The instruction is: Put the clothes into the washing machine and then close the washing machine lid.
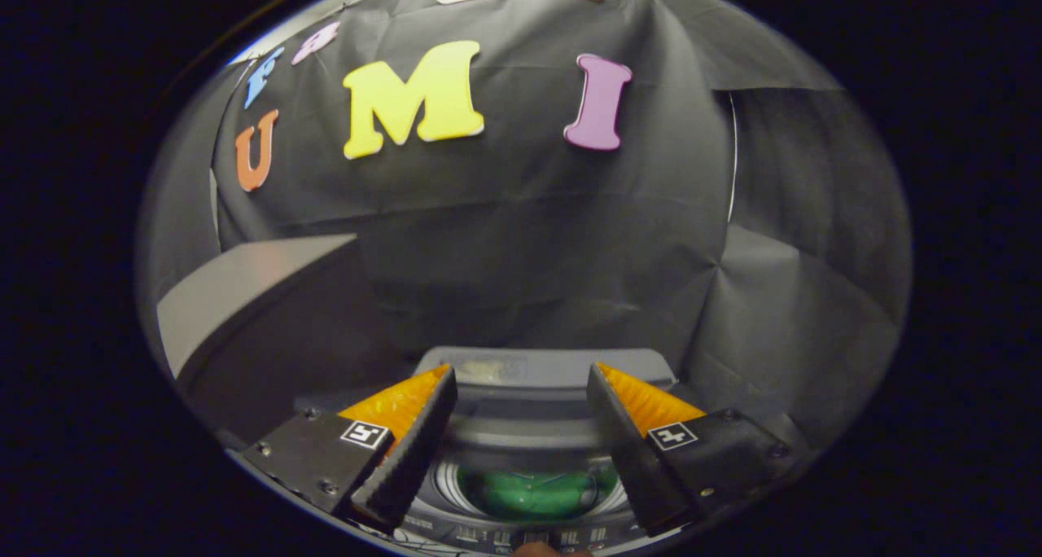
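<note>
Hovering hand-held gripper (521, 390) open, empty; green clothes (533, 492) inside washing machine (537, 378), partly hidden

Colours and patterns: washing machine (529, 427) with a grey body; green clothes (533, 492) visible in its drum, marked with thin blue lines; raised lid (244, 292) pale grey on its lit face; booth wall (521, 239) of creased black cloth.
</note>
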Tool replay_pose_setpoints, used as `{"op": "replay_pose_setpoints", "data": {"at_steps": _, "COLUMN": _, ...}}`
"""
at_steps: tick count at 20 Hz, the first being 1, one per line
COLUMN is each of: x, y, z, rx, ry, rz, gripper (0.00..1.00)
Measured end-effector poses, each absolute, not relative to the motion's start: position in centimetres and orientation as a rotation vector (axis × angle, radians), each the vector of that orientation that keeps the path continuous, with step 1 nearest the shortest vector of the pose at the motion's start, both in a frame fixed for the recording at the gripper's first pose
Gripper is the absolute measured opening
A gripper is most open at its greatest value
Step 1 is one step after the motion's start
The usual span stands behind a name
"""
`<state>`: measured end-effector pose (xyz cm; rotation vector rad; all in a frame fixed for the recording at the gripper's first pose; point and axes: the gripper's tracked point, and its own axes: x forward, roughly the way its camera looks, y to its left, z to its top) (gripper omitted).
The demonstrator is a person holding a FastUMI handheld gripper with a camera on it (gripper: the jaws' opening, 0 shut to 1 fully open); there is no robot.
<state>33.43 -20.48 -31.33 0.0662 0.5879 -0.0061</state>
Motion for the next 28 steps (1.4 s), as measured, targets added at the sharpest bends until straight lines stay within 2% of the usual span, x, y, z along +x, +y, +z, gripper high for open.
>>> {"op": "replay_pose_setpoints", "data": {"at_steps": 3, "x": 31.4, "y": -20.2, "z": -34.2, "rx": 0.069, "ry": 0.664, "rz": 0.004, "gripper": 1.00}}
{"op": "replay_pose_setpoints", "data": {"at_steps": 8, "x": 30.7, "y": -18.9, "z": -35.2, "rx": 0.065, "ry": 0.684, "rz": 0.027, "gripper": 1.00}}
{"op": "replay_pose_setpoints", "data": {"at_steps": 20, "x": 34.5, "y": -18.9, "z": -35.5, "rx": 0.095, "ry": 0.667, "rz": 0.046, "gripper": 1.00}}
{"op": "replay_pose_setpoints", "data": {"at_steps": 28, "x": 36.5, "y": -18.8, "z": -35.3, "rx": 0.074, "ry": 0.667, "rz": 0.115, "gripper": 1.00}}
